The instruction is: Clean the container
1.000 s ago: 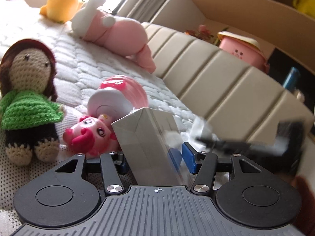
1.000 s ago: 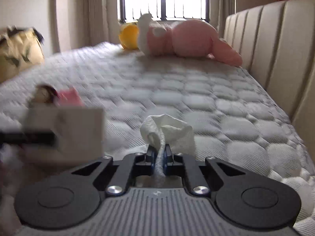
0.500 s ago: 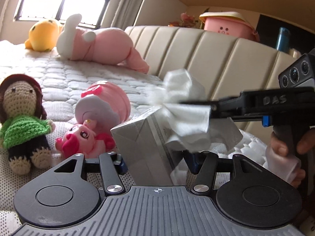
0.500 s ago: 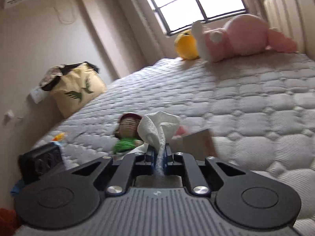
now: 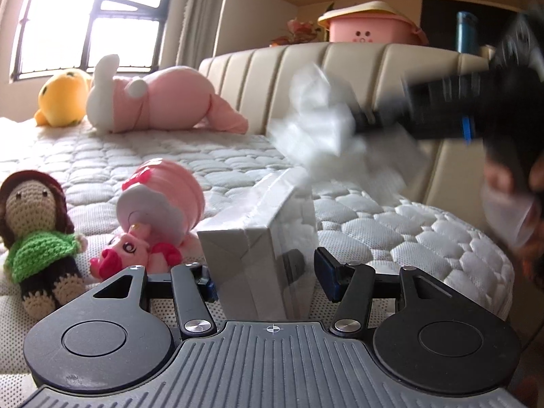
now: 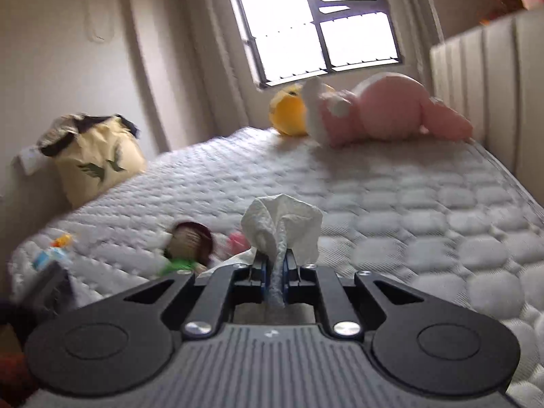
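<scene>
Grey box (image 5: 258, 244); white tissue (image 6: 282, 227); white quilted mattress (image 5: 204, 159); pink plush (image 5: 159, 102); yellow plush (image 5: 61, 97); crochet doll (image 5: 37, 238), green sweater, brown hair; beige striped headboard (image 5: 340, 78).

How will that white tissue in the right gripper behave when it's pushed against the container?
Probably floppy: the tissue bunches and droops above the right gripper. Likely very light, so it should crumple against the container unless pressed firmly.
</scene>
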Demonstrator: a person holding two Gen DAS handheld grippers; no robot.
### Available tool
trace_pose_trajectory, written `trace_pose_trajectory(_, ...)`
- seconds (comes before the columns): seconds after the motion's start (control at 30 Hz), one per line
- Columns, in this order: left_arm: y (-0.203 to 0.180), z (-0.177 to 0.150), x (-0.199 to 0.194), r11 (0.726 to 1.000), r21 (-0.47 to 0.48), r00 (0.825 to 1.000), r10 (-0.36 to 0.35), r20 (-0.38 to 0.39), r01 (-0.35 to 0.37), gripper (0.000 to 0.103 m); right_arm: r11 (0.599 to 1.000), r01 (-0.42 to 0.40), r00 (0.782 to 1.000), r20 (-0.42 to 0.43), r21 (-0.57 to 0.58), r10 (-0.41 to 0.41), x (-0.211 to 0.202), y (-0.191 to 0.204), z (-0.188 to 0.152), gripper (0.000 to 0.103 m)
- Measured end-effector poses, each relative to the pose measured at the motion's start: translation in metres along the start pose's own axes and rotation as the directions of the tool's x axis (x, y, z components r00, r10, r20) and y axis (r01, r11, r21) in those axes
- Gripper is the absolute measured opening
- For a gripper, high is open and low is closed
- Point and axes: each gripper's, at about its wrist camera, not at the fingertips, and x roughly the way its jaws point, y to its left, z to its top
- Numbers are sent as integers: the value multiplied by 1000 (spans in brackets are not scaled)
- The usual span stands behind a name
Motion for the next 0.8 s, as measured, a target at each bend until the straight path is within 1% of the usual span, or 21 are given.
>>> trace_pose_trajectory(0.07,-6,0,-1,1000,22,1000,-5,0,5,58,998,-66,998,-6,-18,66,5,13,6,10)
trace_pose_trajectory(0.17,-16,-1,-3,998,63,1000,-3,-1,3,58,992,-105,993,-70,-73,100,20,29,7,11)
trace_pose_trajectory(0.27,-25,-5,-8,993,119,1000,19,12,-20,60,991,-66,993,-108,-118,53,21,30,-1,11)
trace_pose_trajectory(0.4,-37,-11,-15,980,194,999,33,24,-37,60,998,14,993,-120,-64,-21,3,3,-15,11)
trace_pose_trajectory(0.43,-40,-13,-15,976,216,999,35,27,-40,60,999,30,992,-121,-42,-35,-3,-4,-19,13)
trace_pose_trajectory(0.53,-49,-17,-14,960,278,999,33,30,-40,60,998,55,992,-116,14,-53,-21,-22,-28,13)
trace_pose_trajectory(0.6,-55,-18,-12,950,310,999,31,31,-40,60,996,86,990,-110,16,-84,-28,-26,-31,13)
trace_pose_trajectory(0.67,-61,-20,-11,940,339,999,36,30,-44,62,993,117,988,-101,-5,-117,-31,-24,-30,13)
trace_pose_trajectory(0.7,-64,-21,-10,933,355,998,45,32,-53,62,992,123,988,-93,-20,-125,-33,-21,-28,13)
trace_pose_trajectory(0.73,-66,-21,-10,927,371,998,54,32,-62,62,994,107,990,-88,-26,-109,-33,-19,-26,13)
trace_pose_trajectory(0.8,-71,-24,-11,912,401,996,82,36,-90,65,999,44,995,-89,-28,-46,-31,-11,-22,13)
